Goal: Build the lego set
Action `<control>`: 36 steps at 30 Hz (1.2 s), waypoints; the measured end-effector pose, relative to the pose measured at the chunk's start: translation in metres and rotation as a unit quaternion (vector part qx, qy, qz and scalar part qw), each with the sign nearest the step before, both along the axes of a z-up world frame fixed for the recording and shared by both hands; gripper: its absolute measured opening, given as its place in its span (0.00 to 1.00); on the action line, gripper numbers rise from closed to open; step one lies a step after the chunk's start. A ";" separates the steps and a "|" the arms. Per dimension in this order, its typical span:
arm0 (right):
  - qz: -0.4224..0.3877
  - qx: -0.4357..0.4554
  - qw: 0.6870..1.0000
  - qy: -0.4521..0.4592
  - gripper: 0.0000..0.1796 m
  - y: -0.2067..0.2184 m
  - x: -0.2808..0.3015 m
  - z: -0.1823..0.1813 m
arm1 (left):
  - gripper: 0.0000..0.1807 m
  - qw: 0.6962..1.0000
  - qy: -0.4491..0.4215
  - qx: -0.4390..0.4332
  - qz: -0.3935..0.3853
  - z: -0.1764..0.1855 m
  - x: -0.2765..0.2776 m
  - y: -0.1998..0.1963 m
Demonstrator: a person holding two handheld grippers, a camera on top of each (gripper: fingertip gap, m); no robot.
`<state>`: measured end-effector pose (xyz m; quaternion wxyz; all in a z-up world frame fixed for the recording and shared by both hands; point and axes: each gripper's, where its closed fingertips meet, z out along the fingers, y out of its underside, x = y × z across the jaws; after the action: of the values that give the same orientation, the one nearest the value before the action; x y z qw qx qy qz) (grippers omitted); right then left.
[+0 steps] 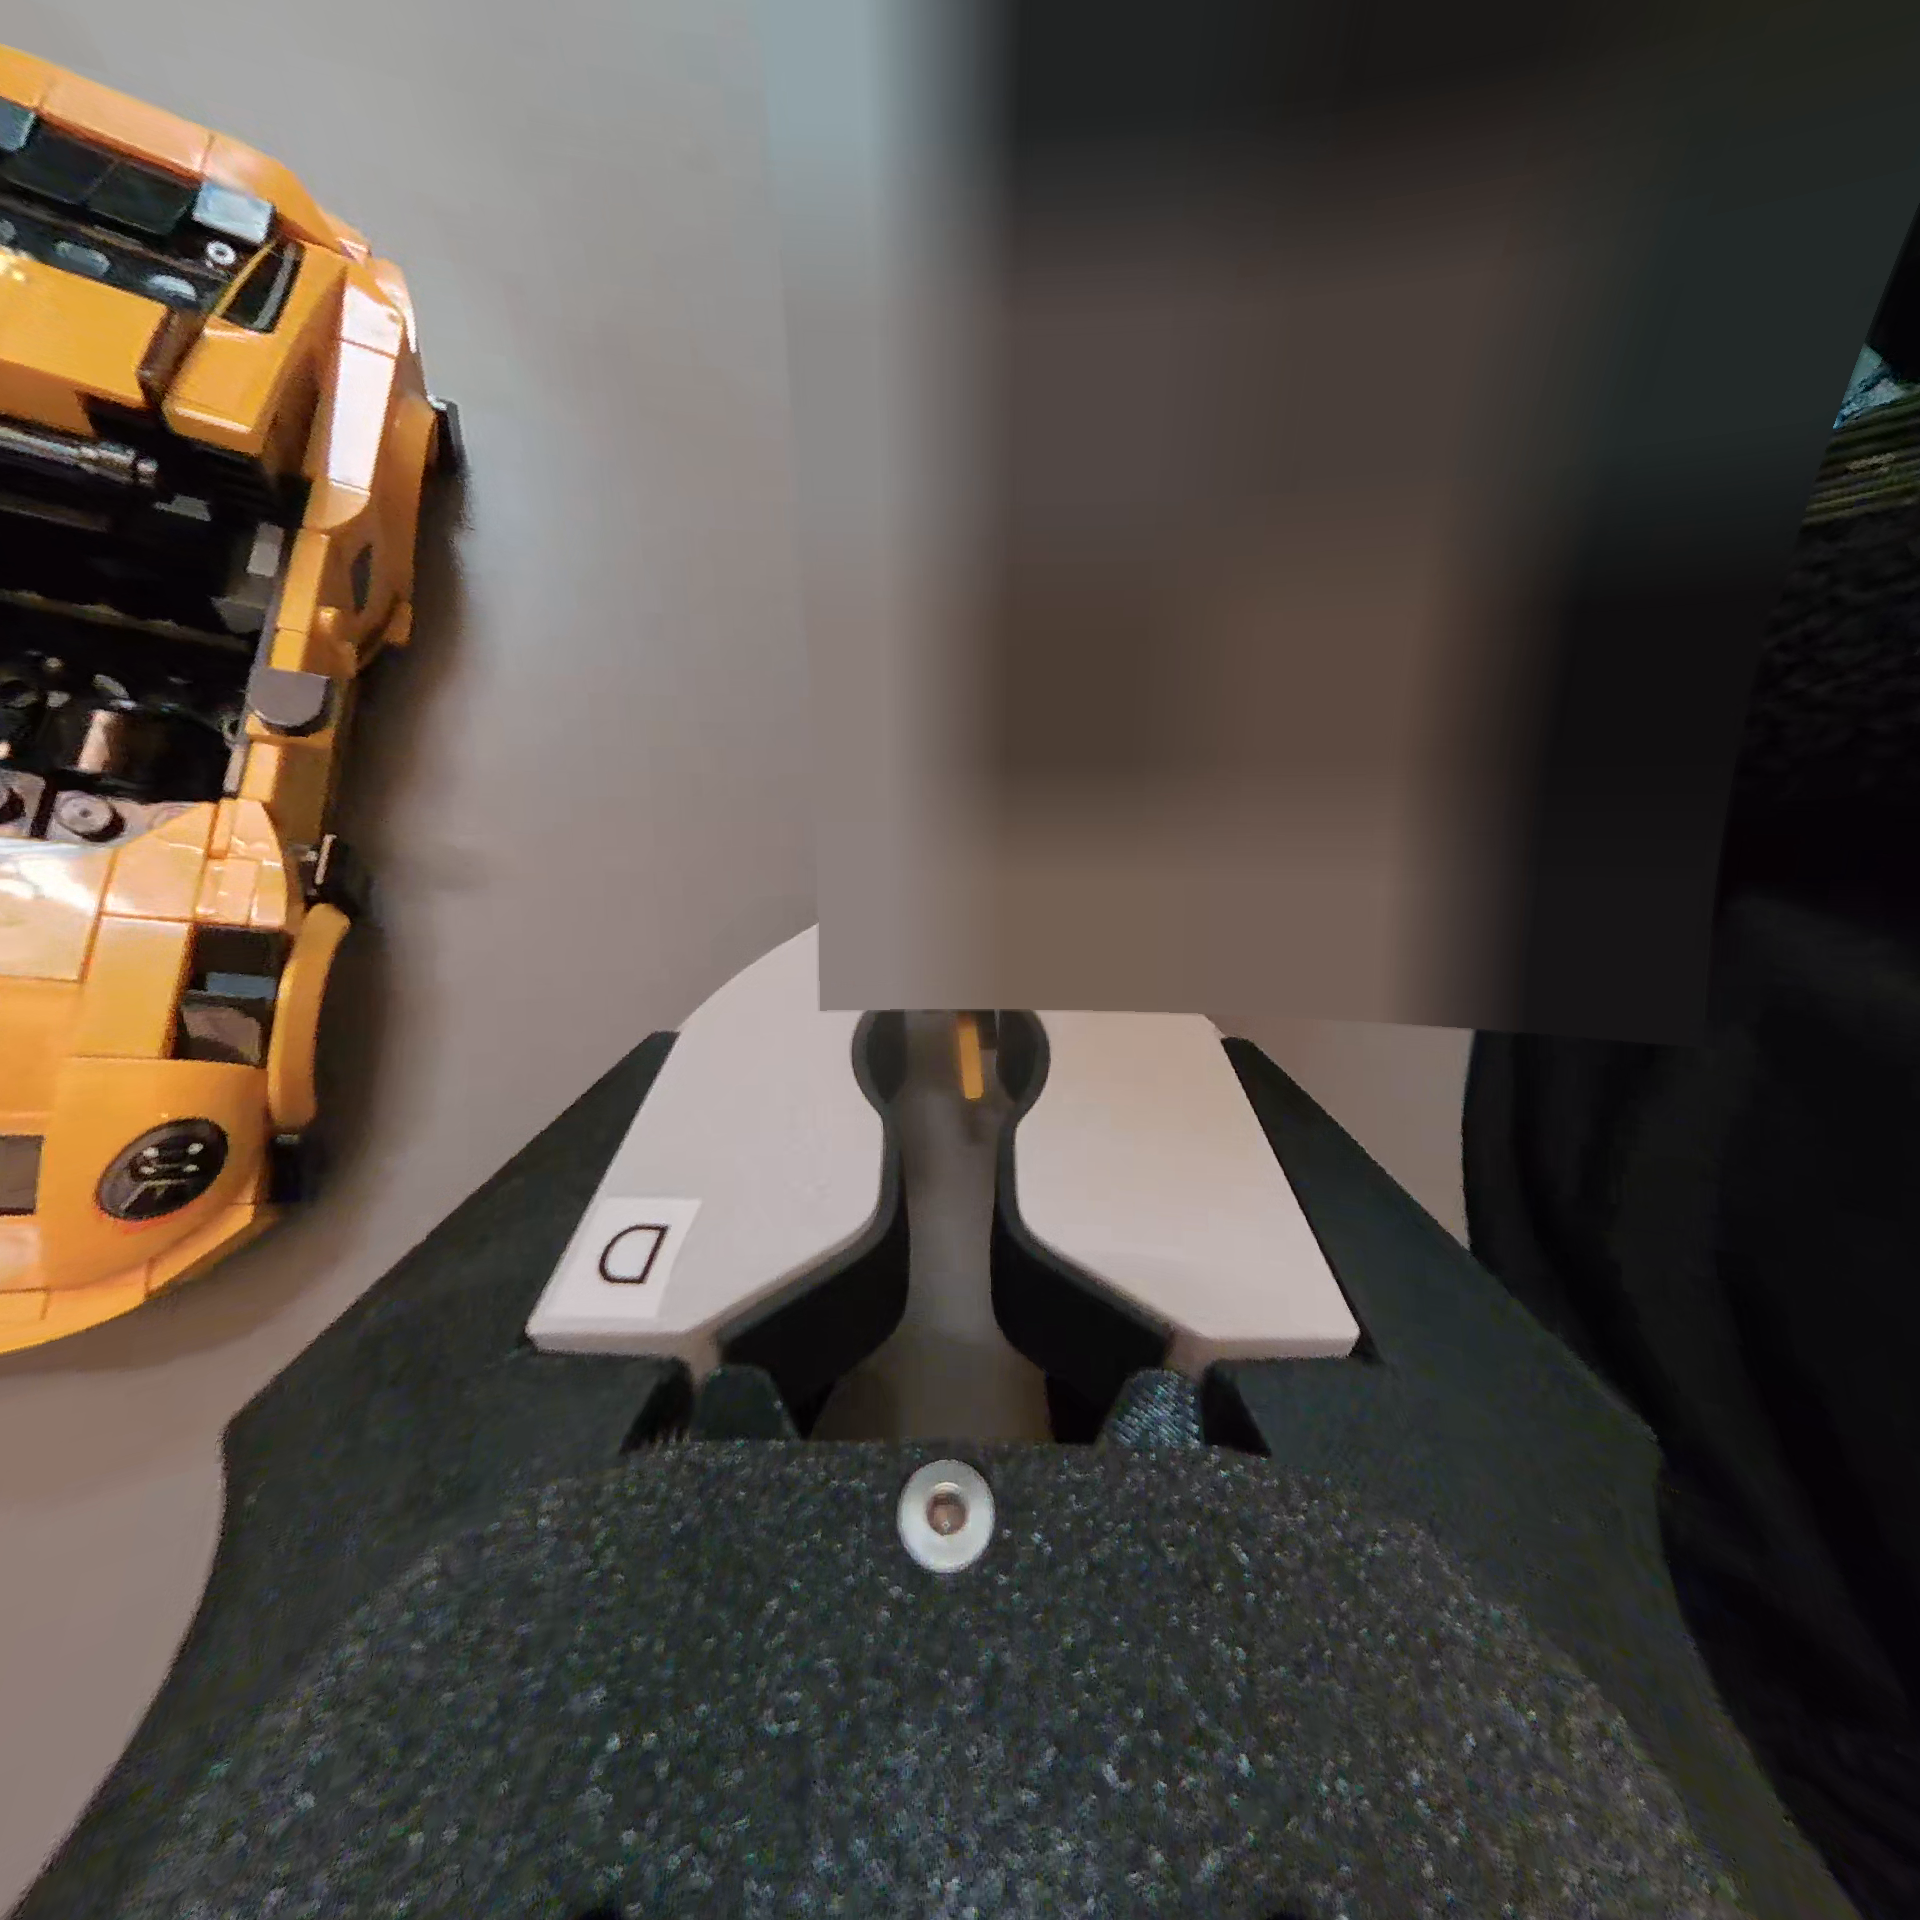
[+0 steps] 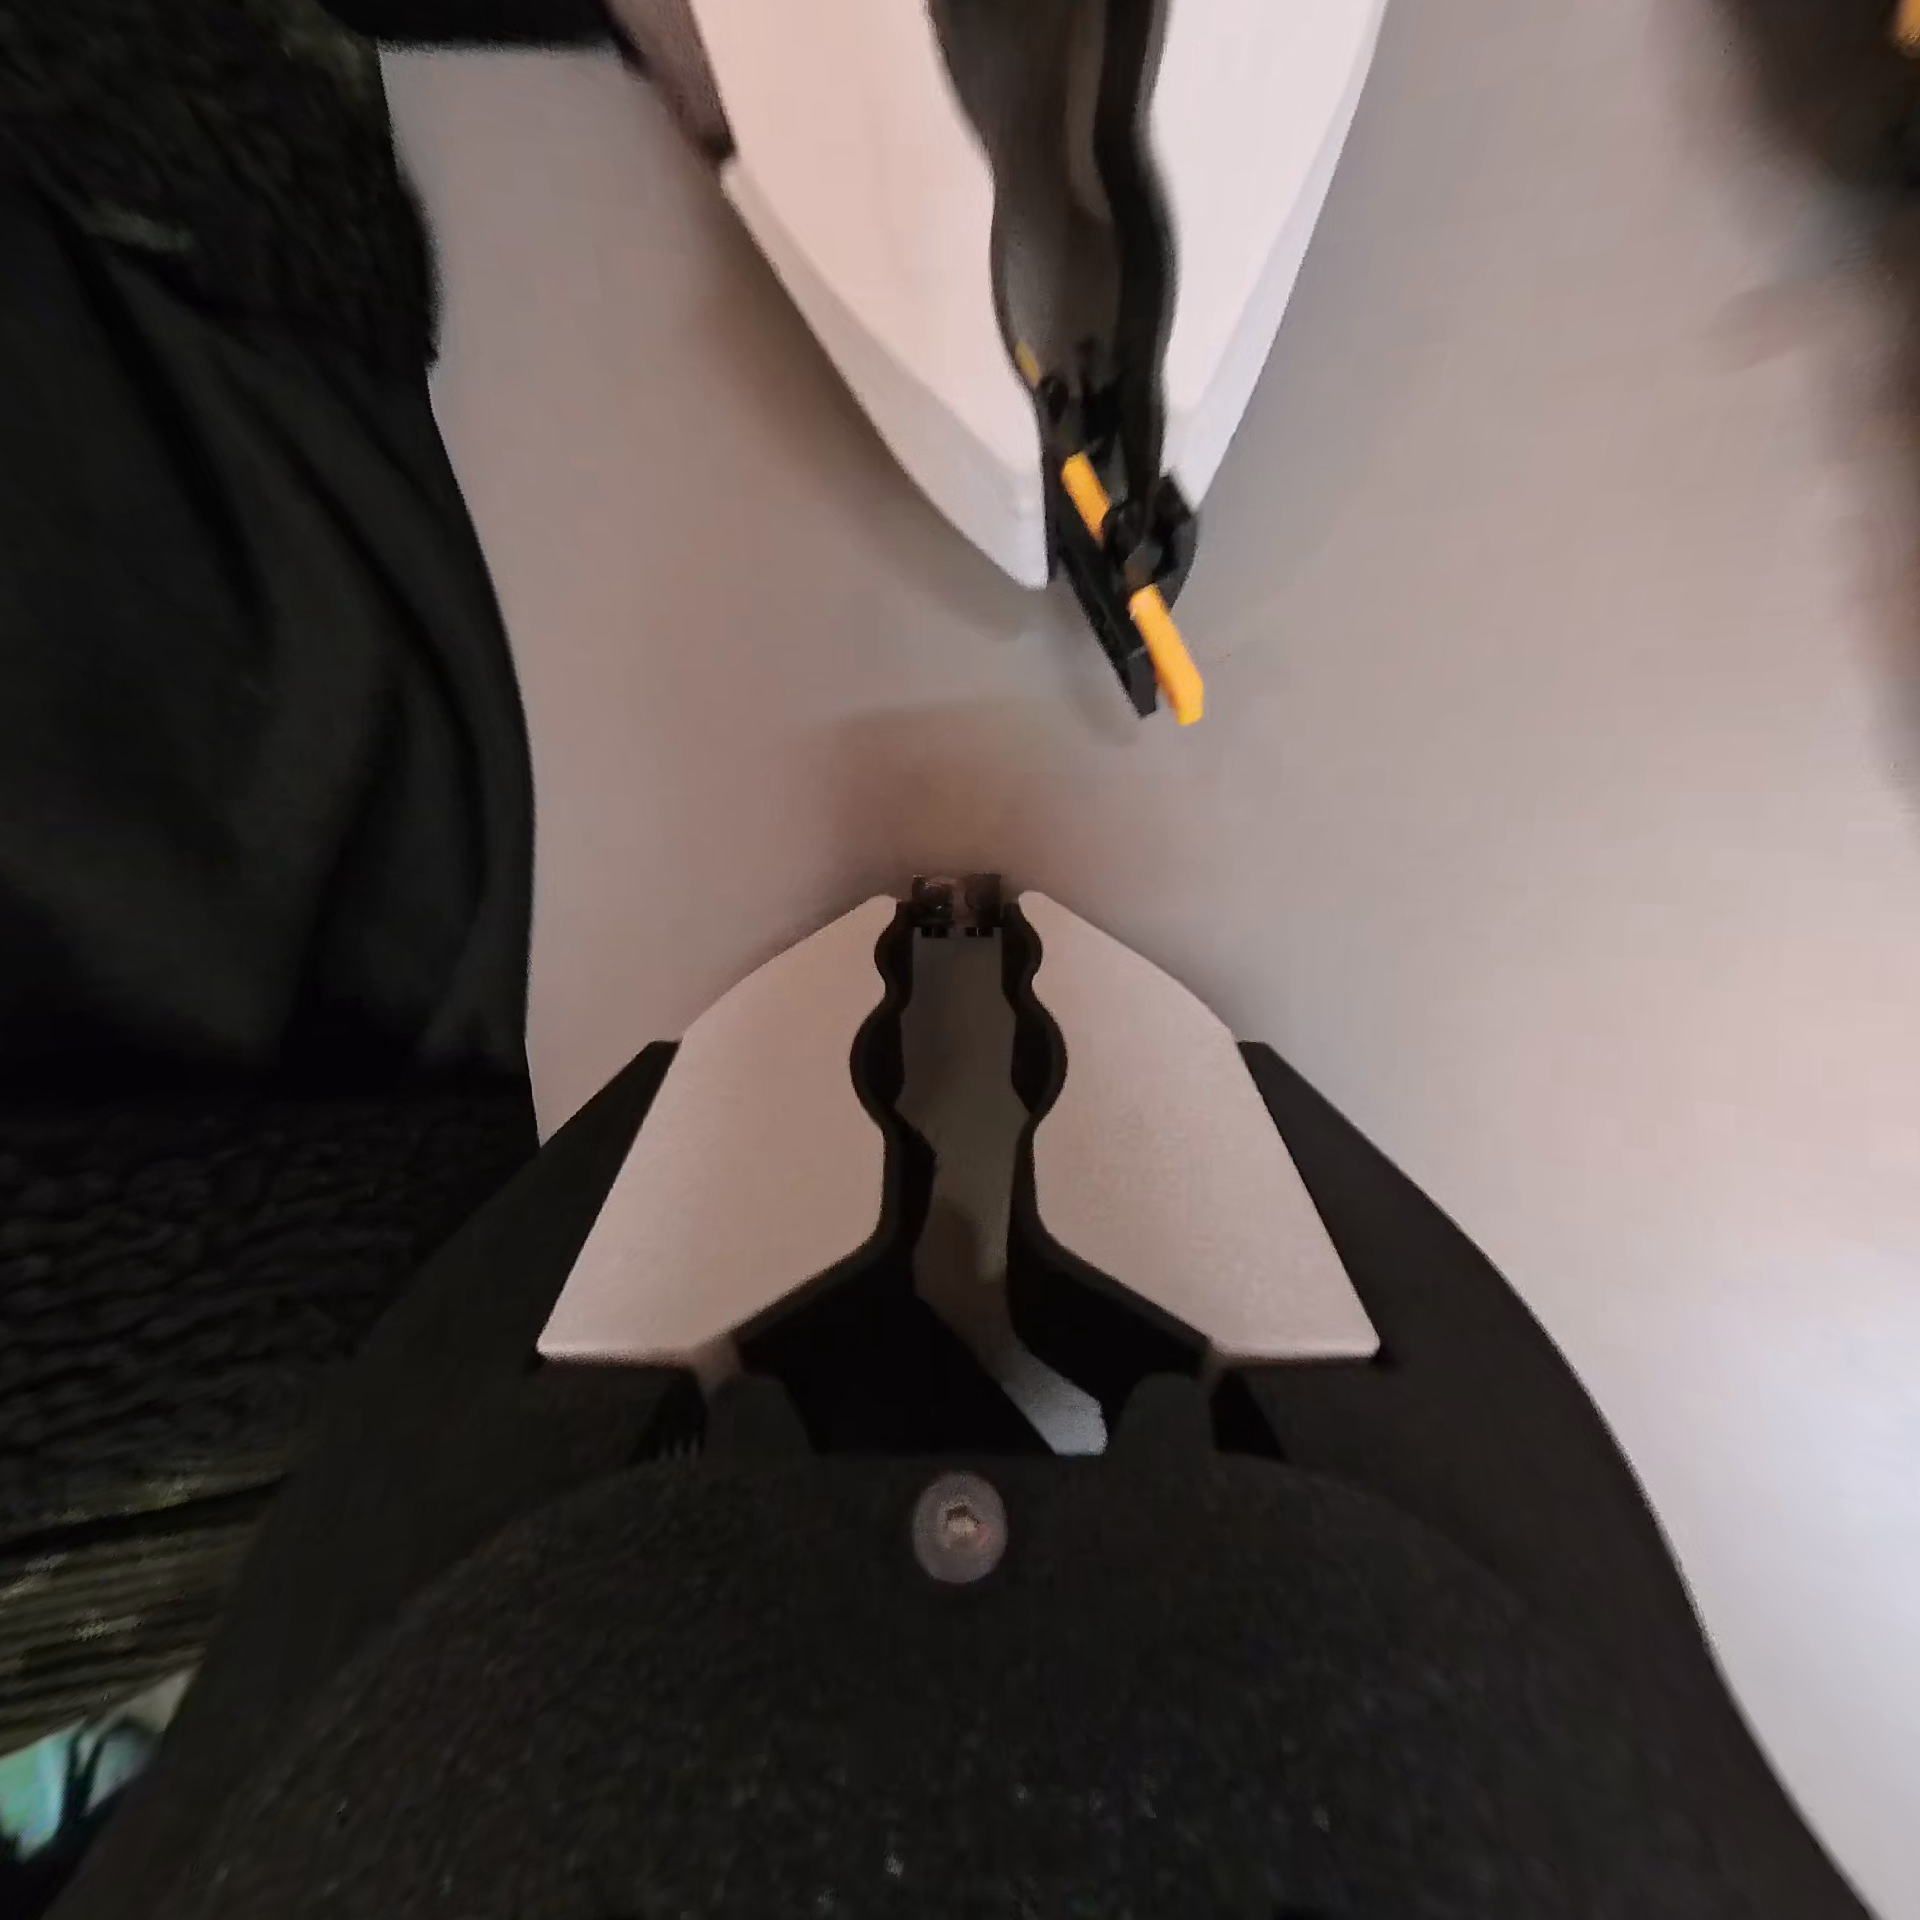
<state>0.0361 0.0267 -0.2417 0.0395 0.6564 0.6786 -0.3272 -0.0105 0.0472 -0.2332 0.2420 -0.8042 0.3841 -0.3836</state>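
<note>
An orange and black lego car point(image 1: 177, 665) lies on the grey table at the left of the left wrist view. My left gripper point(image 1: 951, 1039) is shut on a slim black and orange lego piece point(image 1: 971, 1060); a blur patch hides its fingertips. The right wrist view shows that gripper point(image 2: 1107, 488) coming in from the top, the black and orange piece point(image 2: 1132, 613) sticking out of its tips. My right gripper point(image 2: 954, 920) is shut on a small black lego piece point(image 2: 954, 902), held just above the table, below and left of the other piece and apart from it.
The grey table top point(image 2: 1455, 831) lies under both grippers. Dark clothing of a person point(image 2: 208, 623) fills the left side of the right wrist view and shows at the right edge of the left wrist view point(image 1: 1808, 1143). The grippers' ends are close to 6 centimetres from one another.
</note>
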 end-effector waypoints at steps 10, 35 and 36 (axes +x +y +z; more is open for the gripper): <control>-0.113 -0.048 0.990 0.064 0.09 0.018 -0.020 0.011 | 0.07 0.985 0.074 0.155 -0.028 0.000 0.007 0.004; -0.070 0.215 0.970 0.083 0.10 0.042 -0.024 -0.014 | 0.07 0.805 0.309 0.492 -0.119 -0.017 0.004 0.023; -0.068 0.221 0.969 0.086 0.11 0.042 -0.024 -0.014 | 0.07 0.801 0.313 0.497 -0.119 -0.017 0.004 0.024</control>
<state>0.0121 0.0685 -0.2553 -0.1875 0.6628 0.6889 -0.2259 -0.0069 0.0711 -0.2503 0.4273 -0.5979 0.6698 0.1061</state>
